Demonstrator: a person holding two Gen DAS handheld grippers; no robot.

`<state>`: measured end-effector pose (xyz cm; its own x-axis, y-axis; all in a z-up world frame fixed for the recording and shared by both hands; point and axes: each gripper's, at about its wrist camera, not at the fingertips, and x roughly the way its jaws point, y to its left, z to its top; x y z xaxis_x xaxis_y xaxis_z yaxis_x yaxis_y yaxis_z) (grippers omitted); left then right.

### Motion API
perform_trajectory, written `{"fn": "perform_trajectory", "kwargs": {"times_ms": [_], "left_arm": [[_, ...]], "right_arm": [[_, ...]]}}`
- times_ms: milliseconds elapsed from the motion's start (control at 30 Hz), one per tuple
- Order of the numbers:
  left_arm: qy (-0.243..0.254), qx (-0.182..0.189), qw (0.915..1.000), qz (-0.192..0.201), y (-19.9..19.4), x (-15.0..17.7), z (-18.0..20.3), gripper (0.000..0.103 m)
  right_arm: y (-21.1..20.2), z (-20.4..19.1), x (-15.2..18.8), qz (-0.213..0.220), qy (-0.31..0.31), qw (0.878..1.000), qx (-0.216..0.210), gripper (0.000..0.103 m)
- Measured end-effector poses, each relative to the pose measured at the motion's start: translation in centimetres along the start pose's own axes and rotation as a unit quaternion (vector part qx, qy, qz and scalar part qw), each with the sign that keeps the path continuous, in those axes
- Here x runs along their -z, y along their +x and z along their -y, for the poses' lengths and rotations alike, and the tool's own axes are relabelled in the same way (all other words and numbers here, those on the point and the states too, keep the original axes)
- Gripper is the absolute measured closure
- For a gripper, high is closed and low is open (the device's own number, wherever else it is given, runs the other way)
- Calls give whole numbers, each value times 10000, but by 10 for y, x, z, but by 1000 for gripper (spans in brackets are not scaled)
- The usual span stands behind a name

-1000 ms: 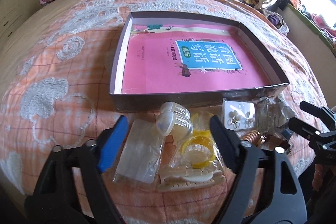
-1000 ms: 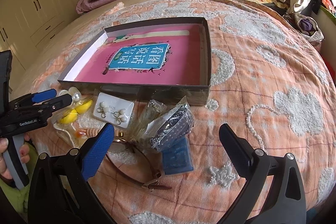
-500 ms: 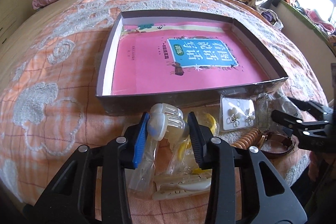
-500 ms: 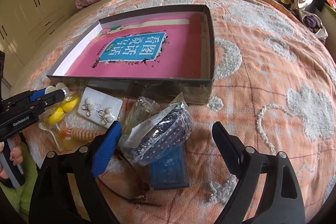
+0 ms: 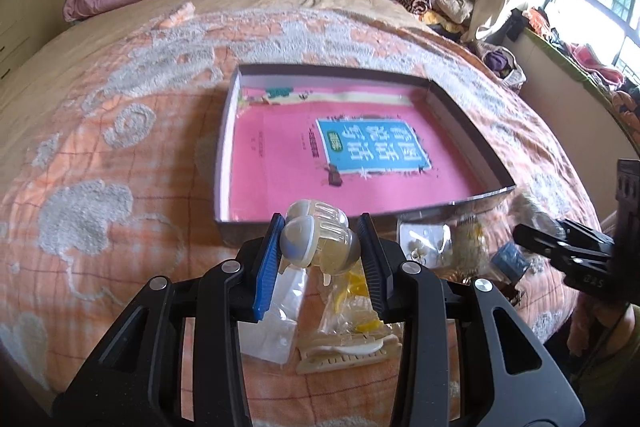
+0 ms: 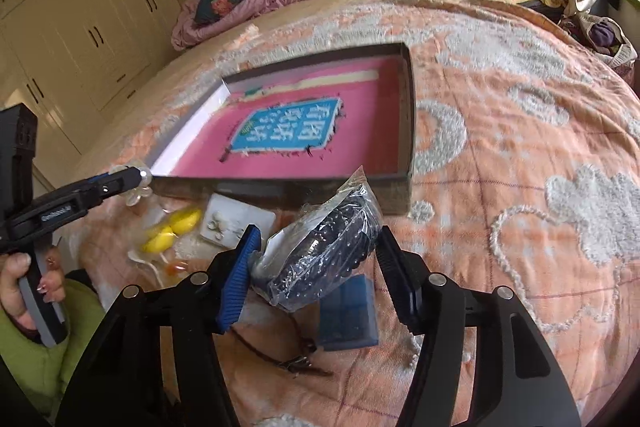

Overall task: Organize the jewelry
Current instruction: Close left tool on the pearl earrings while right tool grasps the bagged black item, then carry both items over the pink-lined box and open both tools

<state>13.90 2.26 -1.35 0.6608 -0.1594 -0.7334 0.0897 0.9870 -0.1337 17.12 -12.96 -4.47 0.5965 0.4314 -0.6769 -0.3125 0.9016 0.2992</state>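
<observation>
left gripper (image 5: 319, 251): clamped on clear hair claw clip (image 5: 316, 241)
right gripper (image 6: 314, 251): clamped on bagged black bead bracelet (image 6: 320, 251)
box (image 5: 460, 115): just behind both

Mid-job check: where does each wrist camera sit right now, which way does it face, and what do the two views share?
Left wrist: behind the left gripper, facing the headboard; fingers clamp a clear hair claw; right gripper at right edge.
Right wrist: behind the right gripper, facing bed and wardrobe; fingers pinch a bagged dark beaded piece; left hand visible.
Shared: the shallow box, earring card.
</observation>
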Motion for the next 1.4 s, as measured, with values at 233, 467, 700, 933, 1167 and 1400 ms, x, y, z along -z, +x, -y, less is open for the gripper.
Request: {"fn": "perform_trajectory", "kwargs": {"times_ms": [233,467,700,933,1167,1400], "left_arm": [[-82,-78,9998,148,-2,-19,-10,74],[-153,-107,9996,223,6,-37,-17,74],[-130,-87,9997,185,23,-49,-14,74],[-55,-104,9999,11,50,-52,-10,74],[-13,-174,9997,-141,69,-49,-10,74],[-40,-212,9995,-233,78,-47,-15,74]], "right_arm": [[-10,-6,-21,222,-122,9997,14,45],[-2,-8,-42,350,-202,9991,121,45],[11,-6,-59,371,-274,9986,262,45],[36,-4,-70,217,-469,9974,496,45],[64,2,-72,-37,-531,9965,645,45],[85,4,-74,-248,-568,9952,752,45]]}}
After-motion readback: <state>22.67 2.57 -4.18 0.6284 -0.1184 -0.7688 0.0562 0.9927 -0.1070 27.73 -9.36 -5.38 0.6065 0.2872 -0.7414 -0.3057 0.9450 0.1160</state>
